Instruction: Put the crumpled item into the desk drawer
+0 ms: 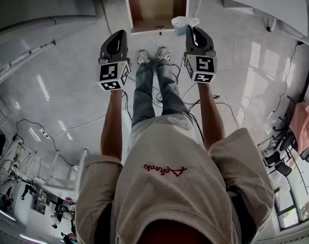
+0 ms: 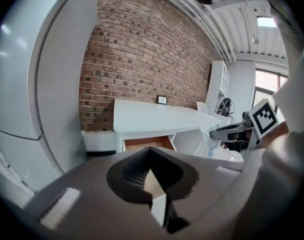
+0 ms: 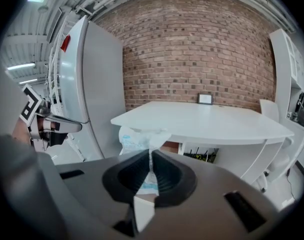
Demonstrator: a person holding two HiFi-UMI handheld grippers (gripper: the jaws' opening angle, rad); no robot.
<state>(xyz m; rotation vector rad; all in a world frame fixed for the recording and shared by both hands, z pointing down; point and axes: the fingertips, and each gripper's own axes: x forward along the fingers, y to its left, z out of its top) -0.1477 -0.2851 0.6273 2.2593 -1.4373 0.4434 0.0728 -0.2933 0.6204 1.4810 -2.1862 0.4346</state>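
- You stand on a pale glossy floor [image 1: 58, 85] facing a red brick wall [image 3: 192, 59]. A white desk [image 3: 217, 121] is set against it.
- Under the desk top, the drawer [image 1: 155, 9] is pulled open and shows a brown wooden inside.
- Your right gripper [image 1: 191, 29] is held out in front of the desk. Its fingers are pressed onto the crumpled item [image 1: 184, 22], pinching a thin fold of it.
- The crumpled item is a thin, whitish, half see-through wrapper with pale blue print. It bunches up beyond the fingertips and is creased all over.
- It hangs in the air in front of the desk, by the open drawer's right front corner.
- Your left gripper [image 1: 121, 33] is level with the right one, in front of the desk and left of the drawer. Its fingers are pressed together with nothing between them.
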